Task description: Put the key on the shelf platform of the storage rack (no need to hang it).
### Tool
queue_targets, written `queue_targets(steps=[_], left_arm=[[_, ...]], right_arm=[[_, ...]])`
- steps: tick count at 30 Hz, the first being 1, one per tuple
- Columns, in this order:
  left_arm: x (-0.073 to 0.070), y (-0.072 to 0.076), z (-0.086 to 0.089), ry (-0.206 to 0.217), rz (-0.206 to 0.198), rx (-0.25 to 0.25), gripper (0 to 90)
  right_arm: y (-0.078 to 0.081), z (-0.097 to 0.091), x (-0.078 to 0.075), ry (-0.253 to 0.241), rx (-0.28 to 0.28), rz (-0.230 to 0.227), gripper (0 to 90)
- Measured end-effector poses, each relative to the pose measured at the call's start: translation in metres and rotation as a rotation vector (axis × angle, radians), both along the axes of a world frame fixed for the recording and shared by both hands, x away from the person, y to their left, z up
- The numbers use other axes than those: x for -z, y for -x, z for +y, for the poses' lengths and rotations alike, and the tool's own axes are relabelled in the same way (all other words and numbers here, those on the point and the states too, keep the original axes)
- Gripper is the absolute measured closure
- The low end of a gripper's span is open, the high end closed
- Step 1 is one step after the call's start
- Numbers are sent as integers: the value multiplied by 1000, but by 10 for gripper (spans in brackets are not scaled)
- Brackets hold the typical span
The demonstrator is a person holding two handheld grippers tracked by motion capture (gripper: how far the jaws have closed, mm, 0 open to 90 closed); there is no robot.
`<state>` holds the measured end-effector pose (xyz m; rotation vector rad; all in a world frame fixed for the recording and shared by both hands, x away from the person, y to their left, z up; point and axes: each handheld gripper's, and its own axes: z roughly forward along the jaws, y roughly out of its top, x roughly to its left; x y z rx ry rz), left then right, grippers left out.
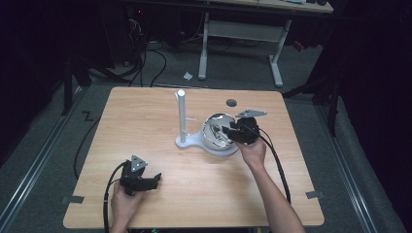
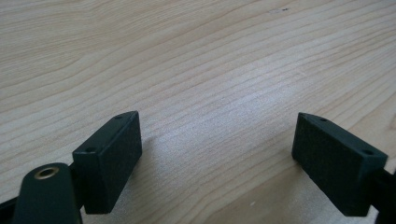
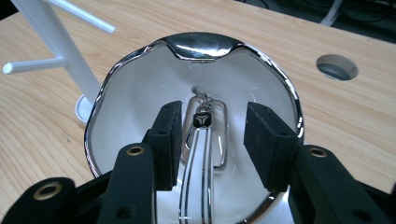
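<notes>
- Right gripper (image 3: 212,140) hangs over the shiny chrome bowl (image 3: 140,88) near the table's far edge, jaws parted, the black-tagged keyring (image 3: 203,122) lying loose between.
- Left gripper (image 2: 217,149), near edge: jaws wide over bare light wooden table (image 2: 196,60).

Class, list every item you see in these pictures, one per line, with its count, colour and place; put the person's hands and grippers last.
table: one, light wood, centre.
cable hole: one, dark, far side of table.
stand: one, white, upright post with pegs, mid-table.
bowl: one, shiny silver, touching stand's base.
key ring: one, silver with black tag, inside bowl.
desk: one, white-legged, behind table.
left gripper: one, black, open over bare tabletop.
right gripper: one, black, open, jaws either side of key ring.
</notes>
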<state>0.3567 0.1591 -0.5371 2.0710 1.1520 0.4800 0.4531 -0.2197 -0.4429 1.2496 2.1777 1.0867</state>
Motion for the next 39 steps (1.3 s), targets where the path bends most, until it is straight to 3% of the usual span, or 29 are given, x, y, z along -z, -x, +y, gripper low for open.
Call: queue_targets(steps=[4, 7, 26, 39], left_arm=[[0, 0, 0, 0, 0, 0, 163], [0, 0, 0, 0, 0, 0, 163], [0, 0, 0, -1, 0, 1, 163], [0, 0, 0, 0, 0, 1, 163]], right_arm=[[4, -1, -2, 0, 4, -20, 580], [6, -11, -1, -41, 22, -4, 581], [23, -36, -20, -63, 42, -11, 538], [28, -46, -23, -67, 48, 9, 514]])
